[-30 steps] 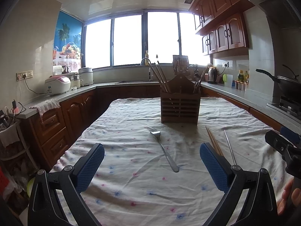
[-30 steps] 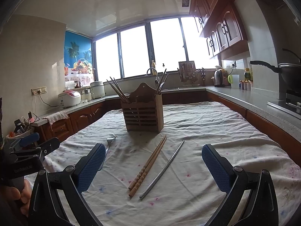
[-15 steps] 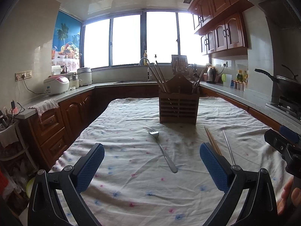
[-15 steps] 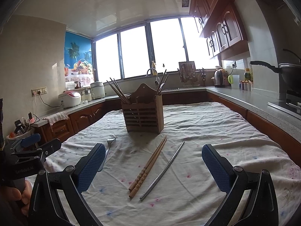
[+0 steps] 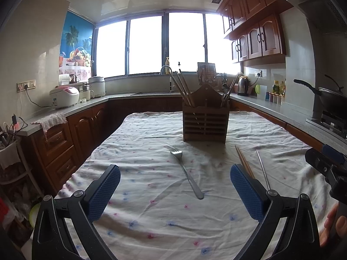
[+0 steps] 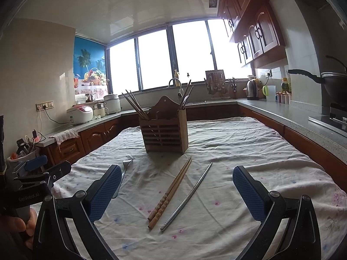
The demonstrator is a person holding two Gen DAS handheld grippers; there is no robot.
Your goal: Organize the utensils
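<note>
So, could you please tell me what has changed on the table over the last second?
Very little. The left hand-held gripper drifted slightly, so the fork and wooden holder sit a touch higher in its view. Nothing was taken hold of or let go. Both grippers stay open, the right hand-held gripper steady, with the wooden chopsticks and metal chopstick lying on the cloth as before.
</note>
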